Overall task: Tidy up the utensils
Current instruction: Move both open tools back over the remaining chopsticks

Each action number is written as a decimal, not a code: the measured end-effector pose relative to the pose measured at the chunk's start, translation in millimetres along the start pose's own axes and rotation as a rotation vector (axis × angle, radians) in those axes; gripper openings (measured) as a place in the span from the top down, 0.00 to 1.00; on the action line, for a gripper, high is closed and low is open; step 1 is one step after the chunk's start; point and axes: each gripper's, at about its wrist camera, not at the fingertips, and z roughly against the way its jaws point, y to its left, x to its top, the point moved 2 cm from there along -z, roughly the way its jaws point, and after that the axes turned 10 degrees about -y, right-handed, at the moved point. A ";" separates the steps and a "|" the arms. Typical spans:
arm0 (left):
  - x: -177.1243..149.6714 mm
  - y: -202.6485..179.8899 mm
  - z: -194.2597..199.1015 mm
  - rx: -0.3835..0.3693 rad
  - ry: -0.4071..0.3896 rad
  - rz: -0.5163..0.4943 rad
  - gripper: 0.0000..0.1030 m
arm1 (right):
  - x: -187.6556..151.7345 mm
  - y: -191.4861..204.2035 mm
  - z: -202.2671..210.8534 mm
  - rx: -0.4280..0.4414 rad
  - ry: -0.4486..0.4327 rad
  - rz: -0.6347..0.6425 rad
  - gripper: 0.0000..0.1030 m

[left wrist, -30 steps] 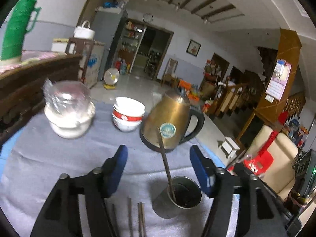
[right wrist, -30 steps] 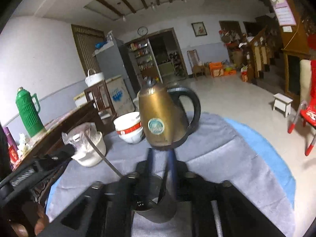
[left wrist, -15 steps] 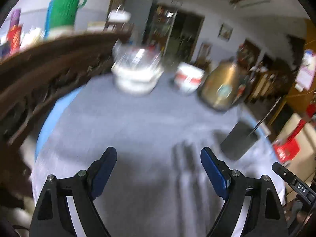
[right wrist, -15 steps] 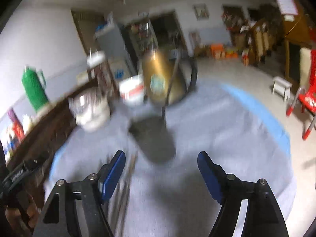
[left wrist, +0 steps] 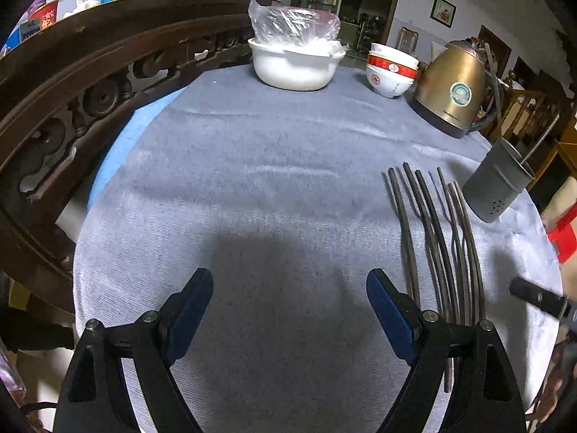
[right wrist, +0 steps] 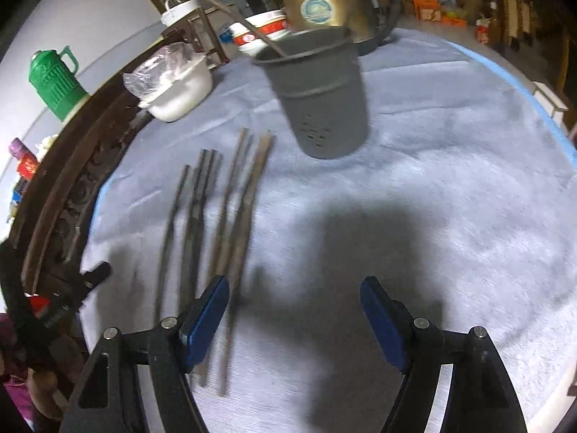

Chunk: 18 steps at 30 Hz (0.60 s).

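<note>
Left gripper [left wrist: 288,310] low over grey cloth-covered table [left wrist: 252,187], blue-padded jaws spread wide, nothing held. Right gripper [right wrist: 294,310] likewise wide apart, empty. Loose dark chopsticks [right wrist: 223,223] lie side by side on cloth, near ends by right gripper's left finger. Beyond: grey perforated metal utensil holder [right wrist: 321,97] upright, chopstick inside. Far: brass-coloured kettle [left wrist: 450,90], stacked red-and-white bowls [left wrist: 391,72], white plastic-covered bowl [left wrist: 292,68].

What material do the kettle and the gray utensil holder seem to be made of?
Kettle: probably metal, since its gold-bronze body has a brushed sheen.
Utensil holder: matte gray with molded ribs and drain holes; plastic or coated metal, cannot tell.
</note>
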 end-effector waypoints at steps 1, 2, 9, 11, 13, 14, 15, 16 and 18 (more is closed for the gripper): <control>-1.1 -2.0 0.2 -0.005 0.003 -0.005 0.15 | 2.6 2.0 -2.0 0.002 -0.001 0.000 0.25; -1.7 -3.6 0.4 -0.008 0.004 -0.010 0.15 | 6.9 6.0 -6.1 0.003 -0.003 0.005 0.26; -1.1 -10.1 5.6 -0.027 -0.006 -0.028 0.15 | 15.7 28.0 -41.2 -0.030 0.070 0.044 0.61; -0.9 -10.0 4.2 -0.028 -0.001 -0.027 0.15 | 14.8 31.5 -45.9 -0.040 0.078 0.060 0.62; -0.8 -10.8 2.4 -0.030 0.006 -0.025 0.15 | 13.1 33.9 -49.4 -0.047 0.080 0.070 0.65; -0.5 -11.2 1.9 -0.032 0.008 -0.025 0.15 | 13.6 35.9 -50.6 -0.047 0.082 0.074 0.66; 0.0 -12.6 1.6 -0.034 0.009 -0.027 0.15 | 13.7 36.8 -49.9 -0.049 0.083 0.082 0.69; 1.1 -14.6 1.4 -0.038 0.010 -0.031 0.15 | 14.6 37.9 -49.7 -0.051 0.086 0.088 0.75; 3.5 -20.0 1.1 -0.047 0.008 -0.042 0.15 | 14.5 36.3 -48.2 -0.063 0.097 0.106 0.84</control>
